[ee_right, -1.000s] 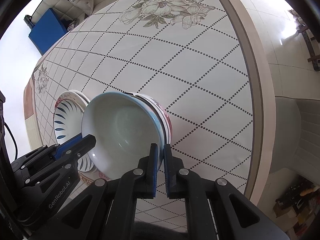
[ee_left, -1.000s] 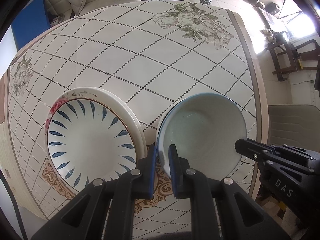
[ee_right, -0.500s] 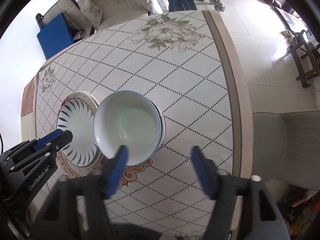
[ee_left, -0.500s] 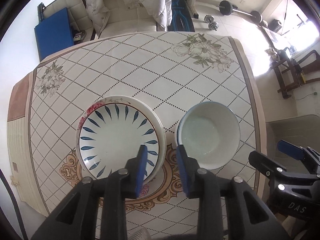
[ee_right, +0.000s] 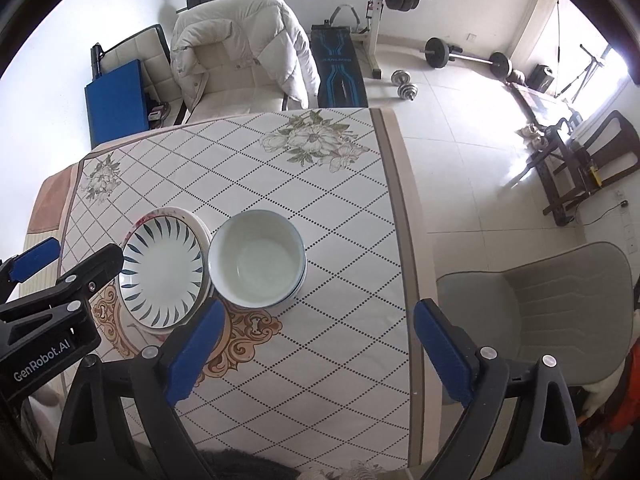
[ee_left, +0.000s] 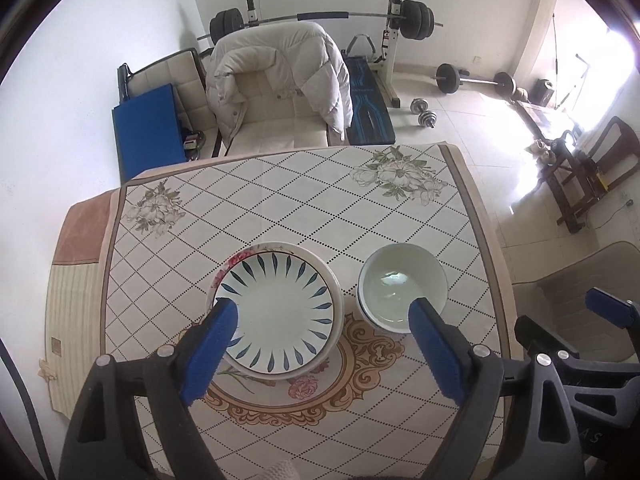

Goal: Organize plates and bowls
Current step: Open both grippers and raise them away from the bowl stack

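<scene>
A stack of plates [ee_left: 280, 312], the top one white with blue leaf marks, sits on the table [ee_left: 280, 200] near its front. Beside it on the right stands a stack of white bowls [ee_left: 400, 288]. Both stacks also show in the right wrist view: plates [ee_right: 164, 272], bowls [ee_right: 256, 258]. My left gripper [ee_left: 320, 308] is wide open and empty, raised high above both stacks. My right gripper [ee_right: 316, 312] is wide open and empty, raised above the table's right front part.
The table carries a diamond-pattern cloth with flower prints [ee_left: 400, 178]. A chair with a white jacket [ee_left: 276, 92] stands behind it, a grey chair [ee_right: 540, 312] at the right. Weights and a bench [ee_left: 368, 96] lie on the floor beyond.
Both grippers let go of the bowl stack's rim, opened wide and rose far up and back from the table. The bowls stay next to the plates.
</scene>
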